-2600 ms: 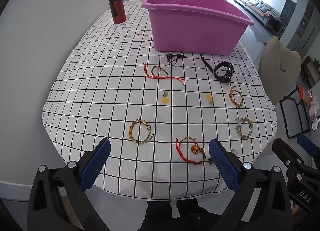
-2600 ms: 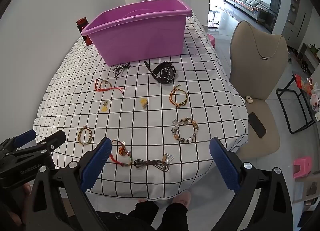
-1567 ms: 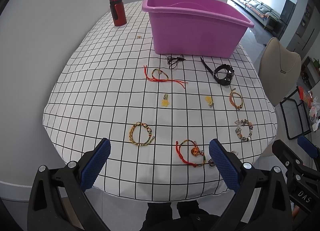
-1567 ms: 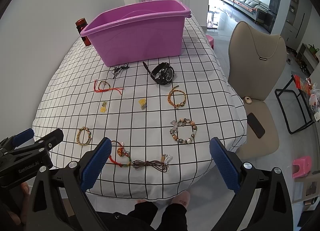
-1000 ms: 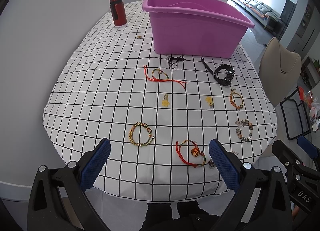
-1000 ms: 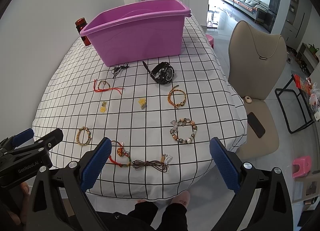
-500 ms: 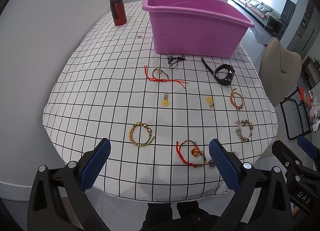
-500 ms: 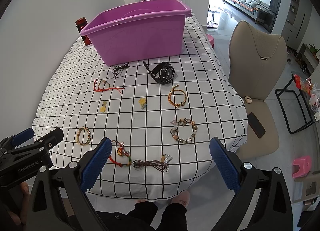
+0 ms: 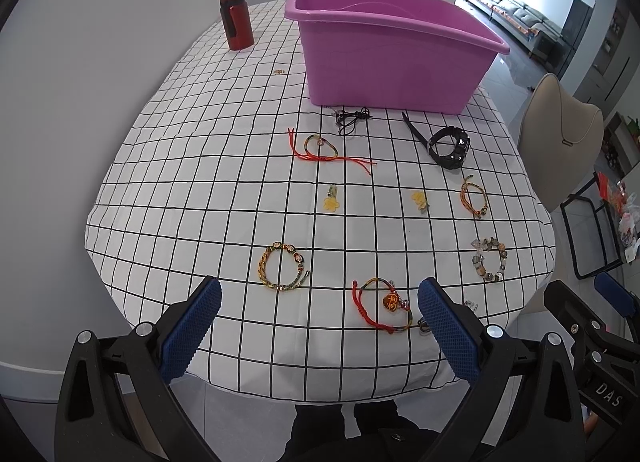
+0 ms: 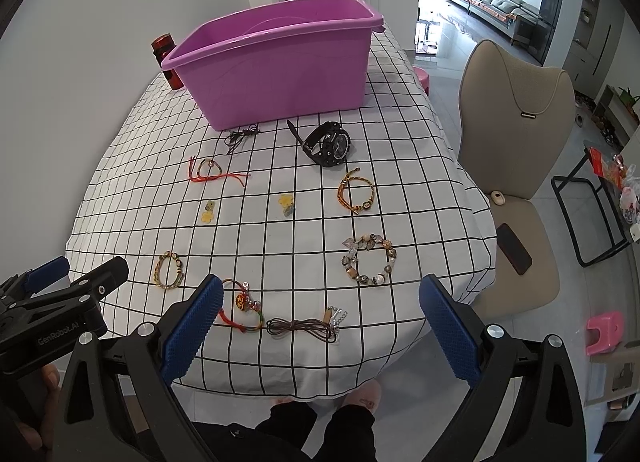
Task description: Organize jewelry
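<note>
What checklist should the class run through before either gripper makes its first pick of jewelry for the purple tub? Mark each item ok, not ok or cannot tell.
1. Left gripper open and empty: ok.
2. Right gripper open and empty: ok.
3. Purple tub upright on the checked tablecloth, top open: ok.
4. Tub has room inside: cannot tell, its floor is hidden by the near wall.
5. Nearest pieces lie apart for a clean pick: not ok, the red cord bracelet with charm touches or nearly touches the brown cord necklace.
6. Black watch clear of the tub wall: ok.
</note>
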